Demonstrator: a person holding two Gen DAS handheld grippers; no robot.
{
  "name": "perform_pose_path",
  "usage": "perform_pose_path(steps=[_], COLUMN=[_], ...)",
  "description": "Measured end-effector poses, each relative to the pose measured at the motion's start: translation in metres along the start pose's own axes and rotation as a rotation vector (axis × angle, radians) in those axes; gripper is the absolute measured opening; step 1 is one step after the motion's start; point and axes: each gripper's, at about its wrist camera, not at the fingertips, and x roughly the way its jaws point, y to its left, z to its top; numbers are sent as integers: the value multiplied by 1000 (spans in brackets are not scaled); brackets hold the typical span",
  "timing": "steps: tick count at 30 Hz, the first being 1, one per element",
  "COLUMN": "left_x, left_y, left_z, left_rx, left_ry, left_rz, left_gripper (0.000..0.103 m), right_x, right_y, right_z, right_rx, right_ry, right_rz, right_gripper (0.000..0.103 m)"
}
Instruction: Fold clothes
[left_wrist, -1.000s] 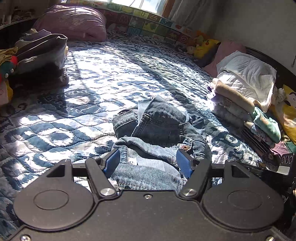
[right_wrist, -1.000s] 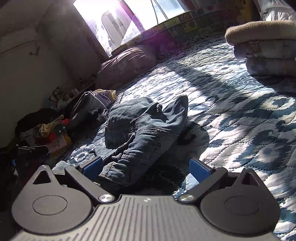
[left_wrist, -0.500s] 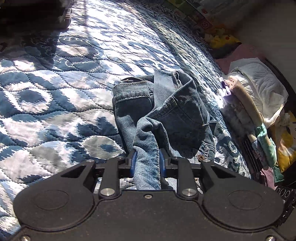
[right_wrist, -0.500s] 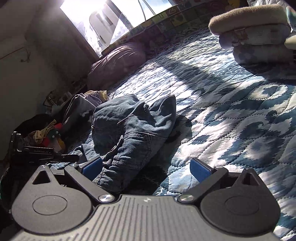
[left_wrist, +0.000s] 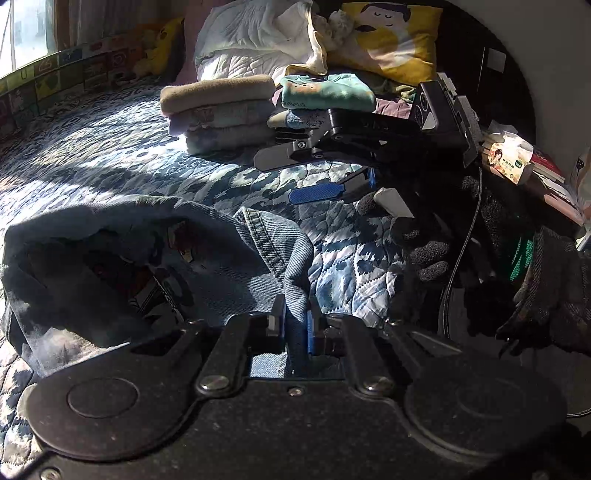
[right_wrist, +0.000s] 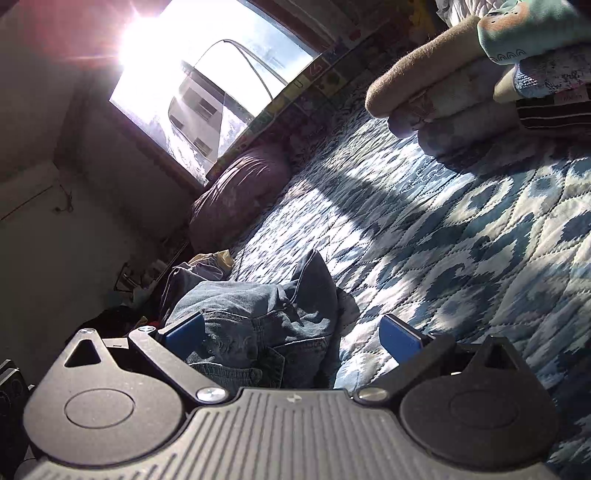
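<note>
The left tongs (left_wrist: 295, 326) pinch tight on a hem of the jeans (left_wrist: 155, 258), likely to lift and spread them for folding. The jeans lie bunched on the bed (left_wrist: 351, 258). Just beyond the jeans, the right tongs (right_wrist: 291, 336) hang wide open, holding nothing. Past the jeans sits a folded pile (left_wrist: 218, 110), finished.

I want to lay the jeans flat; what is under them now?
The jeans lie crumpled on the blue patterned quilt, one edge pinched in the left gripper. Anything beneath the heap is covered.
</note>
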Motion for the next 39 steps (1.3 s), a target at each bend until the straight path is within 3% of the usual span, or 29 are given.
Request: perform_pose_path(steps=[4, 8, 9, 10, 14, 16, 21, 25, 27, 29, 32, 33, 35, 39], left_x=[30, 55, 54, 51, 12, -12, -58, -55, -45, -34, -17, -13, -17, -57], left_y=[-37, -57, -58, -56, -41, -27, 28, 65, 80, 91, 95, 94, 96, 104], left_z=[-23, -51, -54, -56, -60, -66, -87, -93, -94, -93, -90, -89, -92, -99], left_rx=[103, 148, 130, 96, -70, -164, -506, -727, -815, -903, -962, -952, -944, -922], left_ry=[106, 196, 197, 194, 114, 64, -58, -66, -66, -66, -63, -54, -63, -134], left_rz=[-27, 20, 28, 27, 45, 82, 228, 310, 315, 289, 270, 285, 294, 312], left_gripper=[6, 8, 13, 22, 32, 45, 47, 48, 48, 48, 46, 24, 9, 4], right_x=[-12, -13, -11, -9, 3, 11, 38, 53, 59, 60, 56, 54, 49, 34], right_y=[1, 10, 15, 22, 62, 78, 110, 116, 114, 108, 97, 93, 83, 45], right_z=[-2, -9, -11, -15, -38, -52, -91, -112, -120, -121, -113, -107, -96, -64], right_rx=[-43, -117, -146, -185, -447, -585, -932, -1063, -1109, -1100, -1021, -981, -883, -448], right_ry=[9, 39, 51, 65, 123, 149, 214, 276, 294, 299, 282, 271, 247, 190], right_rz=[10, 17, 20, 23, -1, -32, -149, -200, -253, -297, -332, -346, -364, -282], right_gripper=[100, 100, 100, 100, 100, 100, 95, 87, 76, 48, 37, 34, 29, 22])
